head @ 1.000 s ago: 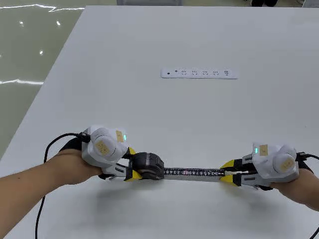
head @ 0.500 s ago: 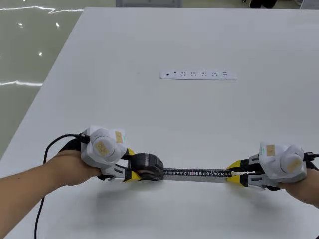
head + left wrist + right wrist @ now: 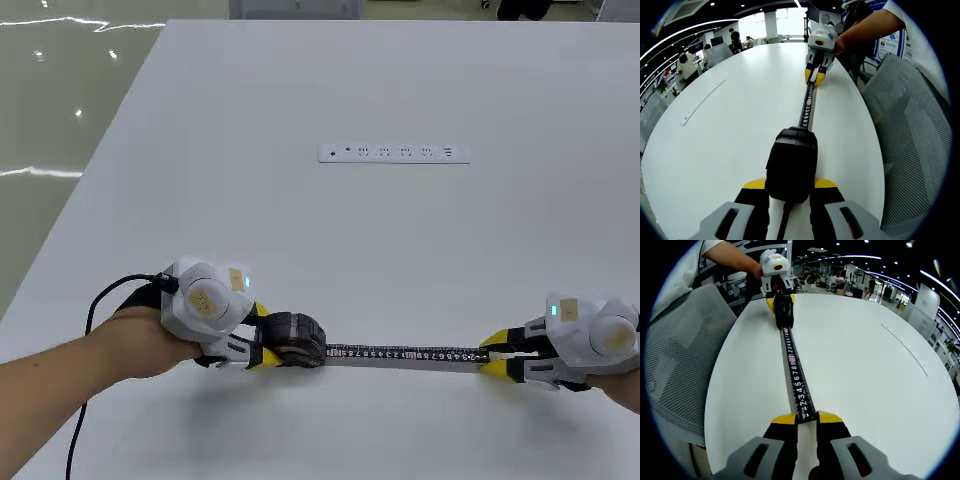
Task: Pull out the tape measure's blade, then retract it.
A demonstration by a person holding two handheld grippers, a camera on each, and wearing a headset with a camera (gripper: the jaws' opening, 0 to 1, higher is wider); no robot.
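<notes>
While the left hand-held gripper [image 3: 263,334] clamped the black tape measure [image 3: 297,340] near the front edge of the desk [image 3: 350,240], the right hand-held gripper [image 3: 494,354] pinched the tip of the blade [image 3: 405,354], jaws narrow on it. The blade lay extended along that edge (numbers facing up) between the two. A power strip [image 3: 394,153] sat well apart, mid-desk.

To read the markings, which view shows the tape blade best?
Right gripper view: the blade runs up its middle, numbers readable. The left gripper view shows it foreshortened beyond the case; the head view, small.
</notes>
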